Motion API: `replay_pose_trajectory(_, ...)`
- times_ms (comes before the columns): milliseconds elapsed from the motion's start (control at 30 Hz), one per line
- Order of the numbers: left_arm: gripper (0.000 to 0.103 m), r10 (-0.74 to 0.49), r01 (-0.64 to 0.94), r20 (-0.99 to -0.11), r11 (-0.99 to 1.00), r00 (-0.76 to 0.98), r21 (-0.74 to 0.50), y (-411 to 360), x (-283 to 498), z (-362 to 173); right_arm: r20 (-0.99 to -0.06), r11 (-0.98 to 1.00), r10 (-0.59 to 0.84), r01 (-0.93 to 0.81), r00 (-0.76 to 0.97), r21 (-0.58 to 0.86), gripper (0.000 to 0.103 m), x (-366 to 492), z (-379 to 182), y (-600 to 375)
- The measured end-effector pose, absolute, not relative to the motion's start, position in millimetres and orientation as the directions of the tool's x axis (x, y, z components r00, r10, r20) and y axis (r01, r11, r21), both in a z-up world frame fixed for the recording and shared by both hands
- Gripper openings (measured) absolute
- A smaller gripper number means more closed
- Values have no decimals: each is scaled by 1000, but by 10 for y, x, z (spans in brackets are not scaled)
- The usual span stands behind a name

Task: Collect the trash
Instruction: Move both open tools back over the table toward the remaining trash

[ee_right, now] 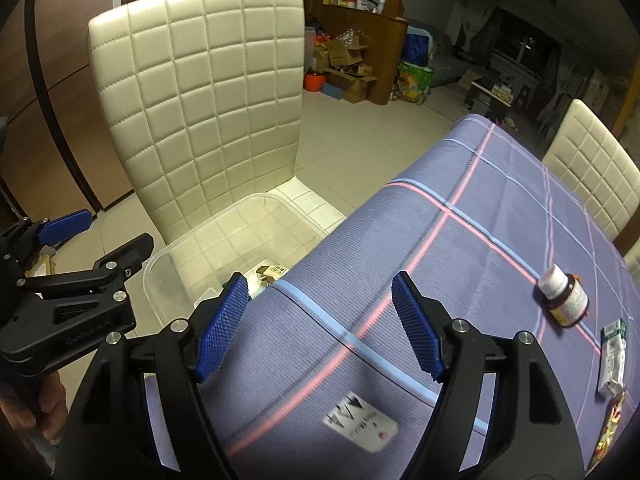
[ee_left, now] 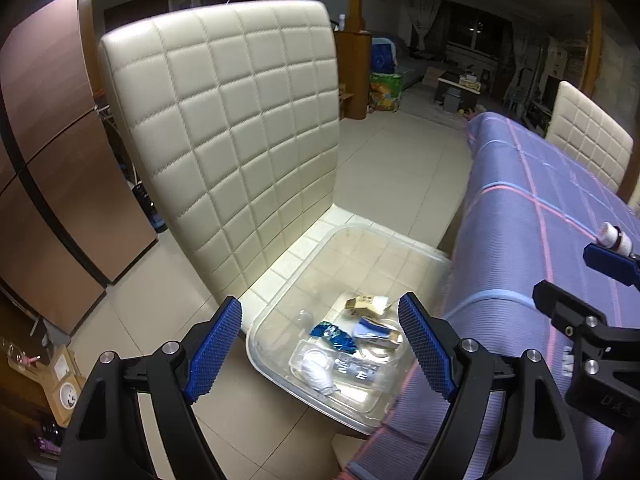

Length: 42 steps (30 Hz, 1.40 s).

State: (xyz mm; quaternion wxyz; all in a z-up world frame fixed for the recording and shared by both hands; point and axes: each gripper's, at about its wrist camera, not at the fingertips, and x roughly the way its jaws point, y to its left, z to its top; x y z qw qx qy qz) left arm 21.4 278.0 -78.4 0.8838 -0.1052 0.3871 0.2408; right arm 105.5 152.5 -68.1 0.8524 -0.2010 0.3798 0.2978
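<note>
left claw: we see it wide open, empty, hanging over the clear bin
right claw: we see it wide open too, nothing held, above the counter edge
bin: on the seat of the cream chair, at 9 o'clock of the counter; already holds a blue wrapper, a white wad, a small carton and other bits we can't name
trash left: small bottle lying at 3 o'clock of the right claw, well apart; white packet and colourful wrapper at 4 o'clock; printed label flat on the cloth at 6 o'clock, near
step: we judge more pickup is due, right side first
risk 1: bottle is round and on its side, so a skewed pinch could roll it toward the counter edge
risk 2: label lies flat, so we may pinch the cloth and drag everything
risk 3: bin sits partly under the cloth overhang, so a late release could miss it
</note>
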Motion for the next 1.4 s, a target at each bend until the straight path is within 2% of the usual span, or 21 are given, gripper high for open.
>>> replay_pose_trajectory(567, 79, 258, -339, -669, 941, 697, 10, 1659, 219, -275, -687, 853, 333, -517, 646, -72, 78, 850, -267, 286)
replay_pose_trajectory(633, 79, 243, -312, -667, 950, 704, 17, 1483, 224, -233, -680, 866, 322, -495, 659, -70, 80, 789, -253, 92)
replay_pose_trajectory(700, 79, 225, -286, -668, 958, 709, 19, 1327, 237, -199, -676, 880, 305, -470, 671, -69, 90, 746, -228, -107)
replay_pose_trajectory(800, 79, 185, -233, -668, 972, 721, 18, 1032, 259, -143, -675, 903, 287, -427, 680, -47, 96, 694, -187, -403)
replay_pose_trajectory(1067, 79, 91, -96, -662, 995, 744, 28, 338, 310, -54, -662, 964, 232, -257, 712, 61, 99, 592, -116, -1310)
replay_pose_trajectory(1400, 79, -36, 54, -696, 999, 717, 5, -439, 487, -148, -692, 993, 116, -76, 712, 89, 99, 584, -324, -2185)
